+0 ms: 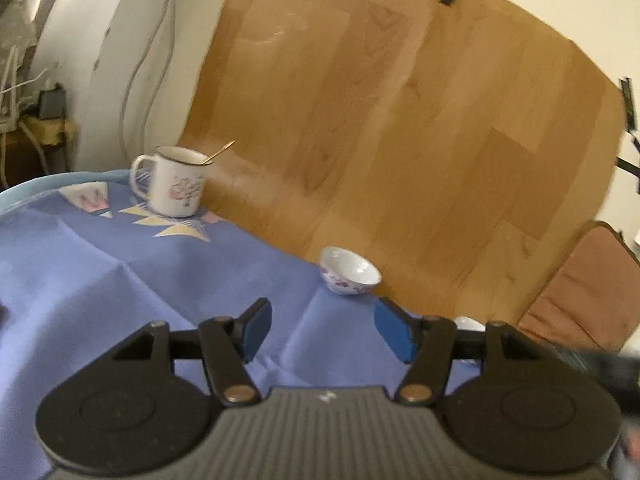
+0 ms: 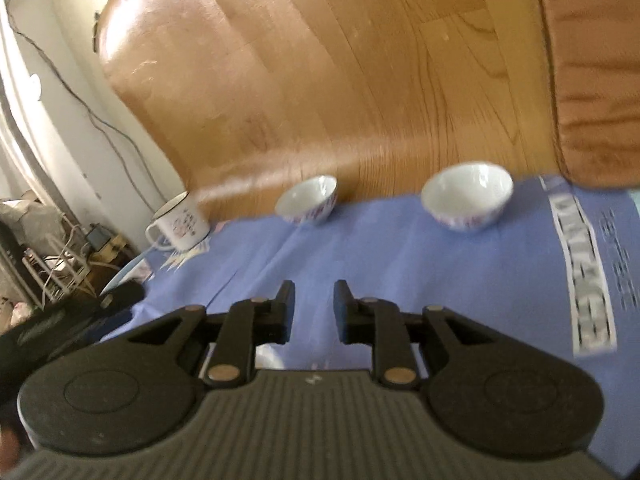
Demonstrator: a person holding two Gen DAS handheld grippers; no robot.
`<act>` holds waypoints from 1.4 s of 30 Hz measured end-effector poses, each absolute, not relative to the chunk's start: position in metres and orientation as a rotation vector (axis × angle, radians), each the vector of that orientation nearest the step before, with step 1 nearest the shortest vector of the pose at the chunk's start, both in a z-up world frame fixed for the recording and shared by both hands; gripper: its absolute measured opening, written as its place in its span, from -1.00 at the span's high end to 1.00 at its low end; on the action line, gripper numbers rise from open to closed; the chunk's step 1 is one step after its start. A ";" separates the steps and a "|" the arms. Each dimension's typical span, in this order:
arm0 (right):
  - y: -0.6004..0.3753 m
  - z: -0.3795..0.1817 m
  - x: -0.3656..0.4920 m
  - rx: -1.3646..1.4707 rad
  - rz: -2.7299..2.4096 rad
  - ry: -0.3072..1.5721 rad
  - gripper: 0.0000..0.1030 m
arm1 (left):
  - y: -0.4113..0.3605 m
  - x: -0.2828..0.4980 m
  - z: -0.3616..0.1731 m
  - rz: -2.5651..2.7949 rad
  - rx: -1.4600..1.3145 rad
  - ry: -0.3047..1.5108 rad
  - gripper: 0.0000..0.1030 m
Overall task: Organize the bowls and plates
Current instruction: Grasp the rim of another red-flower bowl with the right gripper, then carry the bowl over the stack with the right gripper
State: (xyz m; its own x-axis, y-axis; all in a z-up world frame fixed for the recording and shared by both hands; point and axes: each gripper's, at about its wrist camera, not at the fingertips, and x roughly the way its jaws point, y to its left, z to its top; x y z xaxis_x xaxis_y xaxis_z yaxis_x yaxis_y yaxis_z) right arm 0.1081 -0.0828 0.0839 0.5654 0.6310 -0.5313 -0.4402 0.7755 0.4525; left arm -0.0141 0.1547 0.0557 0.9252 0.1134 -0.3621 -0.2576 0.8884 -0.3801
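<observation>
Left wrist camera is showing my left gripper (image 1: 322, 330) with its jaws standing wide and nothing between them. It is pointing at the small bowl (image 1: 349, 270) sitting upright near the far edge of the blue cloth (image 1: 120, 280), so I think I am lining up on it. A mug (image 1: 176, 182) with a spoon (image 1: 219, 151) in it is standing well apart, off to the left. I am seeing my right gripper (image 2: 314, 310) with only a narrow gap and nothing in it. The bigger bowl (image 2: 468, 196) is sitting near the small one, maybe so one can go inside the other. I am not seeing any plates
</observation>
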 end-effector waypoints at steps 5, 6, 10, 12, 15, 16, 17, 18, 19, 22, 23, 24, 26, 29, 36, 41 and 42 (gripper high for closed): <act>-0.050 0.075 0.174 0.297 0.653 0.820 0.52 | 0.122 -0.016 0.047 0.175 -0.288 0.240 -0.13; -0.042 0.071 0.192 0.316 0.664 0.857 0.52 | 0.119 -0.017 0.045 0.183 -0.274 0.220 -0.13; -0.013 0.062 0.244 0.355 0.680 0.946 0.52 | 0.128 -0.017 0.041 0.179 -0.310 0.223 -0.12; 0.005 0.058 0.261 0.326 0.671 0.966 0.49 | 0.137 -0.019 0.041 0.168 -0.360 0.224 -0.12; 0.032 0.046 0.281 0.274 0.637 1.004 0.41 | 0.144 -0.023 0.041 0.174 -0.390 0.218 -0.12; 0.040 0.041 0.287 0.258 0.614 1.012 0.42 | 0.145 -0.024 0.040 0.174 -0.394 0.215 -0.12; 0.046 0.035 0.292 0.248 0.605 1.028 0.53 | 0.145 -0.024 0.040 0.175 -0.392 0.214 -0.12; 0.050 0.029 0.296 0.245 0.596 1.053 0.64 | 0.144 -0.024 0.040 0.175 -0.388 0.215 -0.12; 0.053 0.025 0.297 0.237 0.570 1.074 0.75 | 0.144 -0.024 0.040 0.173 -0.385 0.218 -0.12; 0.045 0.029 0.290 0.223 0.586 1.067 0.88 | 0.141 -0.024 0.040 0.180 -0.374 0.214 -0.12; 0.037 0.034 0.283 0.232 0.592 1.068 0.88 | 0.140 -0.024 0.040 0.184 -0.368 0.210 -0.12; 0.030 0.038 0.279 0.224 0.592 1.069 0.89 | 0.139 -0.024 0.040 0.187 -0.360 0.204 -0.12; 0.009 0.044 0.259 0.193 0.593 1.065 0.88 | 0.136 -0.025 0.041 0.184 -0.344 0.193 -0.12; -0.034 0.052 0.231 0.155 0.577 1.077 0.89 | 0.130 -0.026 0.040 0.172 -0.313 0.179 -0.12; -0.168 0.069 0.128 0.182 0.511 1.119 0.87 | 0.106 -0.036 0.055 0.121 -0.257 0.155 0.05; -0.217 0.068 0.070 0.247 0.509 1.142 0.88 | 0.056 -0.039 0.075 -0.160 -0.264 0.325 0.05; -0.215 0.066 0.067 0.261 0.509 1.139 0.88 | 0.048 -0.035 0.074 -0.204 -0.274 0.386 0.05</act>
